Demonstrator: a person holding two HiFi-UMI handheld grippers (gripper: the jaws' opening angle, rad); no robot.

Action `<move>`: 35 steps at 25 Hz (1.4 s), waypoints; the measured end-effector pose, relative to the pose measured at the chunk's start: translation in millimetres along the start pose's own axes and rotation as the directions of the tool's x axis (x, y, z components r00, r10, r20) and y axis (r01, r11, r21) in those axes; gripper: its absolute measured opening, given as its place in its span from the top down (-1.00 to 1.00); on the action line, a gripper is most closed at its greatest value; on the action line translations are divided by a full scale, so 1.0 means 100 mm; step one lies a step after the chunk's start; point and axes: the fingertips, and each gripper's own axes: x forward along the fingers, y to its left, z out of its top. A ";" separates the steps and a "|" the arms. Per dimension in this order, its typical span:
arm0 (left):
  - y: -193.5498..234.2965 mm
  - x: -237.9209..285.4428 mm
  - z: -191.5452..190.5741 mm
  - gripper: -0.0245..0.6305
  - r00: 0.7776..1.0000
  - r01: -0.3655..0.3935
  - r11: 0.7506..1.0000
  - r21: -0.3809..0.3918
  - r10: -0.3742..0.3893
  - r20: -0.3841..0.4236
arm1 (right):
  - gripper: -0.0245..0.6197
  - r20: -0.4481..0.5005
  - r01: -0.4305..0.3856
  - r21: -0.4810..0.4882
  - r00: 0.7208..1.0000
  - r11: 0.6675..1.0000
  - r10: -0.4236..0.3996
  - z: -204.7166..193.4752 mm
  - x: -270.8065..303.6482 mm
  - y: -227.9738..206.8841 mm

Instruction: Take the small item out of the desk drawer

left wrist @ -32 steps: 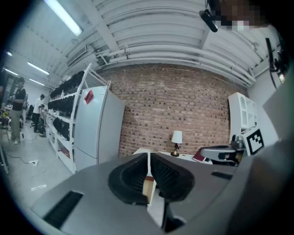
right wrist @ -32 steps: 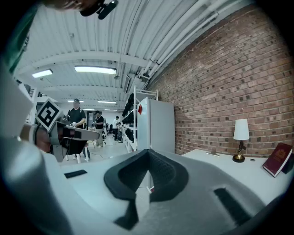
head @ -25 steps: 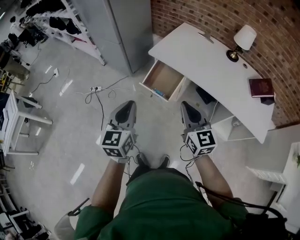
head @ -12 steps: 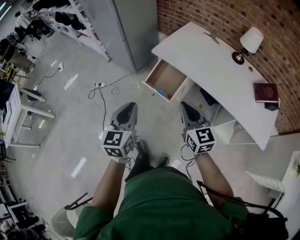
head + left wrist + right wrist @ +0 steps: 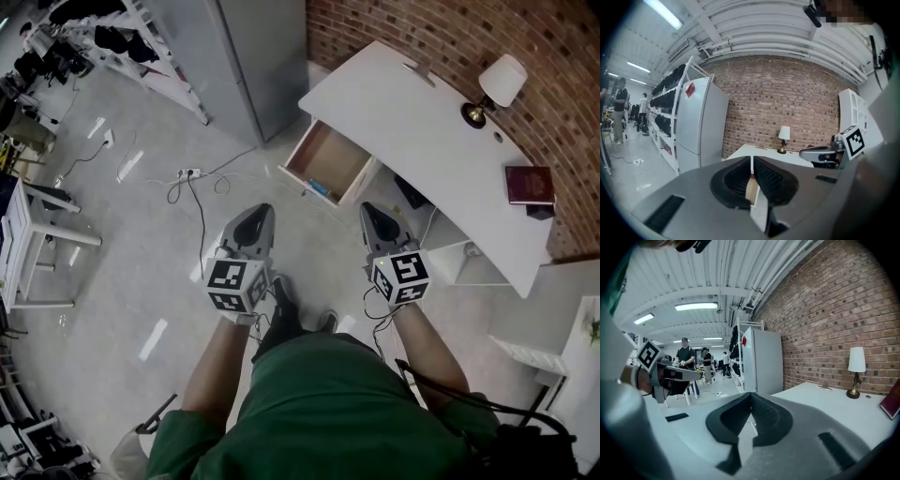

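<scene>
The white desk point(image 5: 403, 112) stands against the brick wall with its wooden drawer point(image 5: 328, 159) pulled open. A small blue item point(image 5: 319, 187) lies at the drawer's front edge. My left gripper point(image 5: 258, 210) and right gripper point(image 5: 372, 208) are held side by side over the floor, short of the drawer, both shut and empty. In the left gripper view the left gripper point(image 5: 752, 159) points at the desk point(image 5: 754, 151), its jaws pressed together. The right gripper point(image 5: 751, 394) looks along the desk top point(image 5: 820, 401), jaws also together.
A lamp point(image 5: 495, 82) and a dark red book point(image 5: 528, 184) sit on the desk. A grey cabinet point(image 5: 253, 56) stands left of it. A power strip with cables point(image 5: 190, 176) lies on the floor. White shelves point(image 5: 455, 253) sit under the desk. People stand far off point(image 5: 685, 359).
One foot has stepped forward between the two grippers. Both grippers stay shut and side by side, and the desk sits almost where it was in the picture.
</scene>
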 end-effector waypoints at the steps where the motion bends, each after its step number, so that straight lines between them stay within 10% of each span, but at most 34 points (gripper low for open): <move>1: 0.05 0.04 0.00 0.89 1.000 0.007 1.000 -0.002 -0.007 -0.002 | 0.91 -0.007 0.007 -0.001 1.000 1.000 -0.007 0.00 0.06 0.00; 24: 1.41 0.84 -0.07 0.89 0.985 0.166 0.984 -0.057 -0.168 -0.038 | 0.83 -0.136 0.186 -0.042 0.972 0.982 -0.190 0.00 1.23 0.13; 35: 1.57 1.11 -0.27 0.89 0.983 0.151 0.986 -0.068 -0.157 -0.093 | 0.79 -0.244 0.129 -0.037 0.960 0.991 -0.134 -0.43 1.61 0.02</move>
